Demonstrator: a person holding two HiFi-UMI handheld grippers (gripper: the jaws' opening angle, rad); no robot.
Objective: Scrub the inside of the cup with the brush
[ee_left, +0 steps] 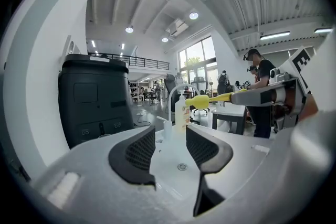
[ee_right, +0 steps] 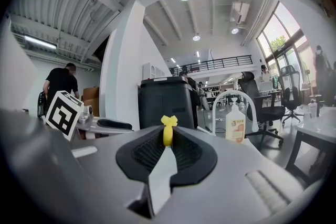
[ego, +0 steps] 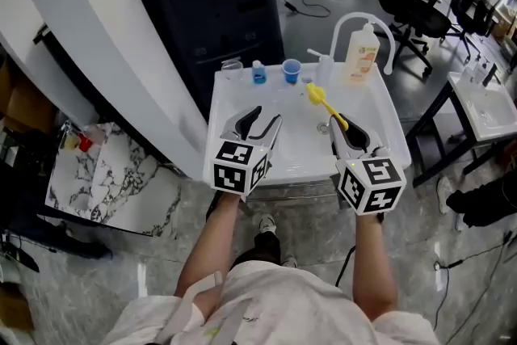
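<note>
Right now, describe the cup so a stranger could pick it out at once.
Start at the white sink; a row of small things stands on its back ledge. The cup is mid-row, right of a small blue bottle and left of the tall pump bottle. It alone is blue and open-topped.

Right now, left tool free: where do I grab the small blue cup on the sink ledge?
Probably its side wall, from the near side with the open left tool. The small blue cup stands upright, mouth up, so a side grip leaves the opening free for the yellow brush.
</note>
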